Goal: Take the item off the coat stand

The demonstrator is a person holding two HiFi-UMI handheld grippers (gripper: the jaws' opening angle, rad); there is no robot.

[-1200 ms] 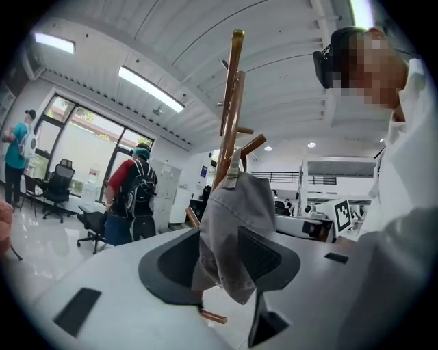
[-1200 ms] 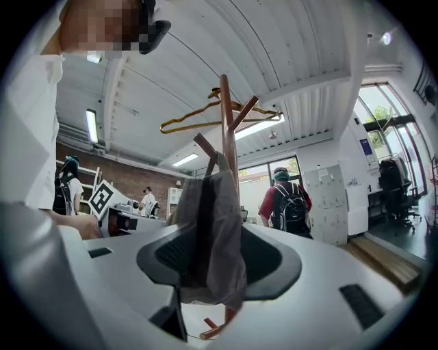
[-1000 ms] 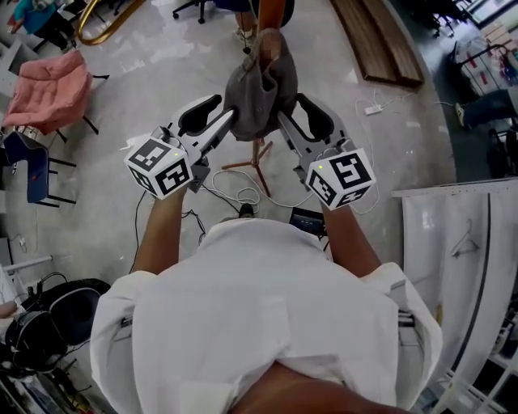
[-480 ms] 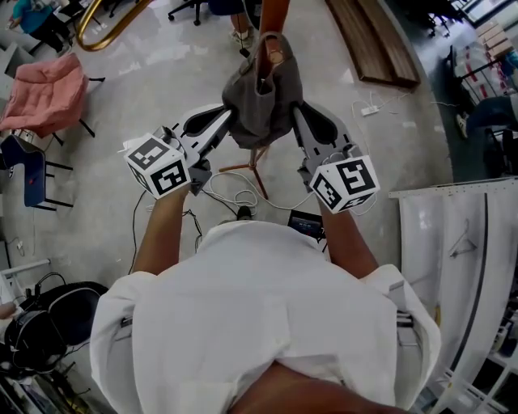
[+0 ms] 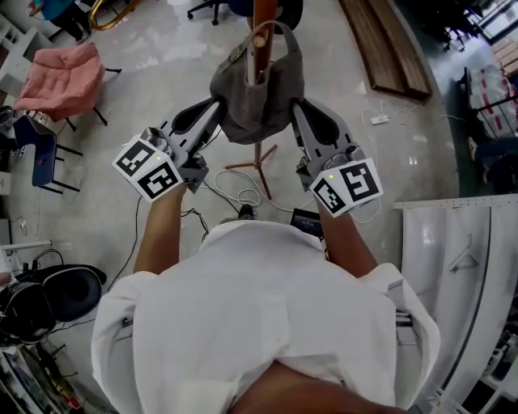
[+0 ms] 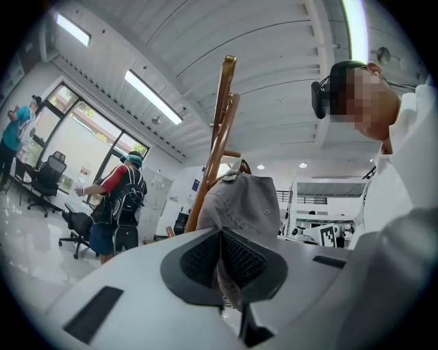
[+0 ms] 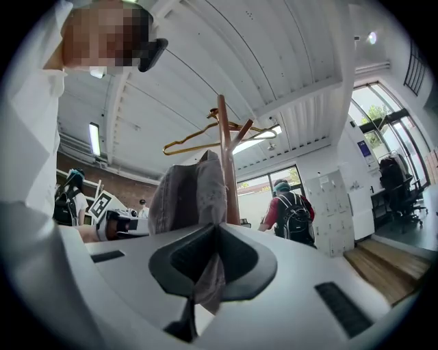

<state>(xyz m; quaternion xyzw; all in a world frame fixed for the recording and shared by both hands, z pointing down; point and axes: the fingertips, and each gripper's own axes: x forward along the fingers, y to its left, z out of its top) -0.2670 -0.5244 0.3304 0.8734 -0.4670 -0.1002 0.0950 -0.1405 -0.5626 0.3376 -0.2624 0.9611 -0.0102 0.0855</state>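
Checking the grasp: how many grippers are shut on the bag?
2. The left gripper pinches the bag on its left side, the right gripper on its right side. Neither is hidden.

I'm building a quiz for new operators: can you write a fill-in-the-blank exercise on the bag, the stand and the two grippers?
1. The left gripper and the right gripper are both ____ on the grey bag.
2. The bag's handle loops over a coat stand made of ____.
3. The padded chair at the head view's upper left is ____.
Missing words: shut; wood; pink.
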